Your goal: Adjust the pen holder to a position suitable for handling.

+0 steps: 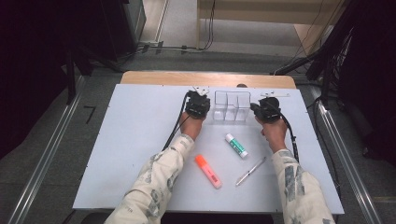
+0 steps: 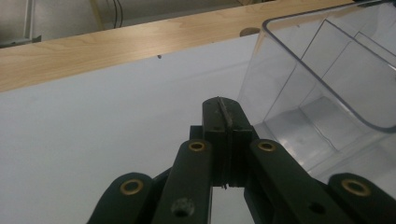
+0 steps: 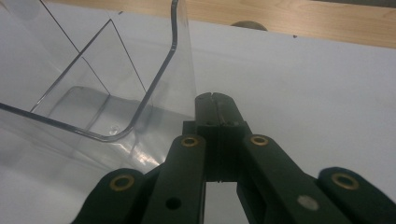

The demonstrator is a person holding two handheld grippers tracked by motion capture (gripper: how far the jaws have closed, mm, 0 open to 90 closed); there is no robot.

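Grippers flank a clear plastic organizer (image 1: 231, 106) at the far middle of the white table (image 1: 126, 140). Left gripper (image 1: 198, 91) sits just beside the organizer's 9 o'clock wall, right gripper (image 1: 271, 97) just beside its 3 o'clock wall. Both pairs of jaws are pressed fully together with nothing between them: seen in the left gripper view (image 2: 228, 116) and the right gripper view (image 3: 215, 109). Whether the closed tips actually touch the walls, can't tell; they look very close.

Organizer is upright, with several empty compartments, and rests on the table near the wooden edge (image 1: 210, 77) at 12 o'clock.

Nearer the person, untouched: orange highlighter (image 1: 208, 171) at roughly 7 o'clock of the organizer, glue stick (image 1: 236, 145) at 6 o'clock, and pen (image 1: 251, 171) at 5 o'clock.

Step judged: positioning or steadying the organizer with closed tips from both sides, before any loading. Next move probably calls for one gripper to pull back toward the person, spread its jaws, and line up along the highlighter, glue stick or pen for a pinch across its narrow width, while the organizer stays put.
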